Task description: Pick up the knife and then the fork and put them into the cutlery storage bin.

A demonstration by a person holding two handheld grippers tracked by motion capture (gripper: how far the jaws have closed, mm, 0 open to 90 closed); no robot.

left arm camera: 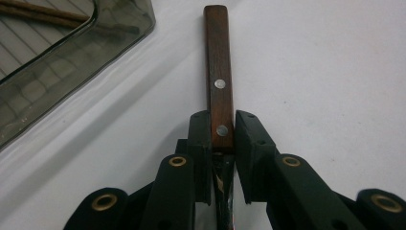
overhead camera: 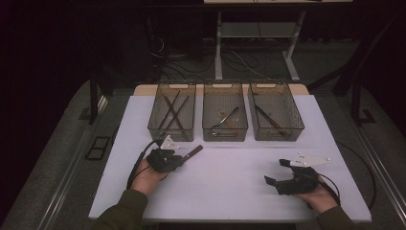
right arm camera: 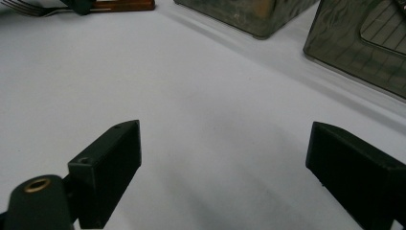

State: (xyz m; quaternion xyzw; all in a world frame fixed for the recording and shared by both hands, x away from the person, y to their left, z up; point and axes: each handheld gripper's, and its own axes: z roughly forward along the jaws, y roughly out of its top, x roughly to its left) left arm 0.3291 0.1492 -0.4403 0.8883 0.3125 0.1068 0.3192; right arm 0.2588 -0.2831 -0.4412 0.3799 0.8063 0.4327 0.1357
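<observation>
A fork with a riveted brown wooden handle [left arm camera: 219, 72] lies on the white table, and my left gripper [left arm camera: 222, 125] is shut on the handle's near end, a black pad pressing each side. From above, the handle [overhead camera: 192, 153] sticks out to the right of the left gripper [overhead camera: 173, 159], just in front of the left bin. The right gripper view catches the fork's tines [right arm camera: 26, 5] far off at the top left. My right gripper [right arm camera: 224, 165] rests at the table's front right [overhead camera: 276, 172], jaws wide open with only bare table between them.
Three smoky clear bins stand in a row at the back of the white table [overhead camera: 230, 182]: the left bin [overhead camera: 171, 113] holds chopsticks, the middle bin [overhead camera: 225, 114] a metal utensil, the right bin [overhead camera: 276, 113] a dark-handled utensil. A bin corner [left arm camera: 72, 52] lies close to the fork.
</observation>
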